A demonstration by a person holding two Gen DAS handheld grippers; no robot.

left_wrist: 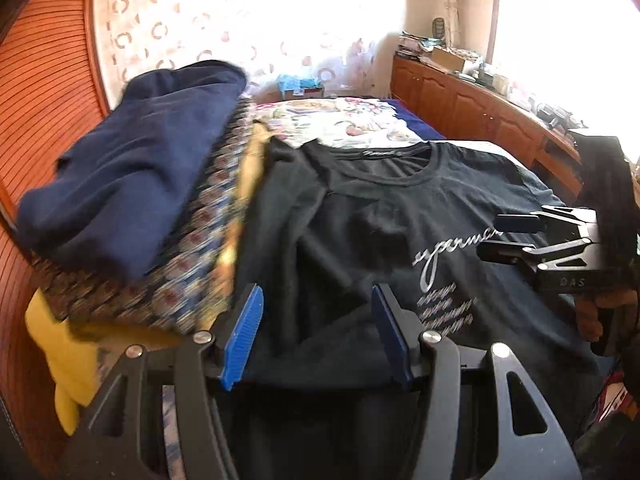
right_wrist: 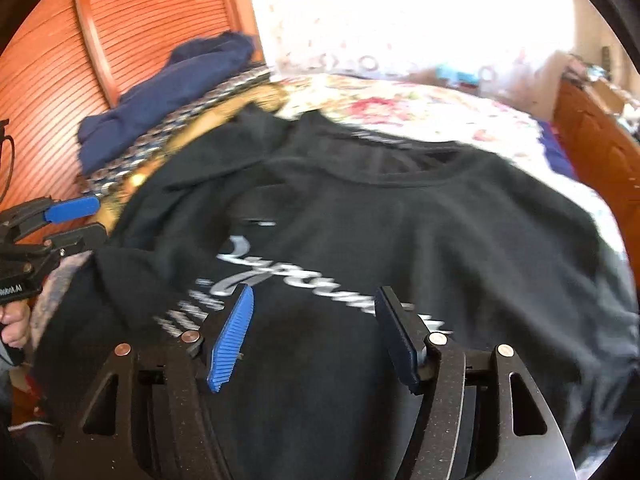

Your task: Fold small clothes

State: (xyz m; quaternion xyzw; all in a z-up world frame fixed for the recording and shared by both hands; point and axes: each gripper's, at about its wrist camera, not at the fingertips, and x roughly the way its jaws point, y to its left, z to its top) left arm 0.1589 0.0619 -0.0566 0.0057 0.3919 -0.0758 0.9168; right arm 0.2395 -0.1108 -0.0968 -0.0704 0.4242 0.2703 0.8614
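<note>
Both grippers: black frames, silver screws, ribbed blue pads on fingers (left_wrist: pixel 244 336); white lettering on side

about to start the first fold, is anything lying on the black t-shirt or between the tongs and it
Nothing visible does. The black t-shirt lies spread on the bed with its printed front bare. Both the left tongs and the right tongs stand open above it. The pile of clothes sits beside its left sleeve, touching that edge.

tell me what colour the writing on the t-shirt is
Silvery white writing on the black t-shirt; clearest in the left wrist view.
</note>
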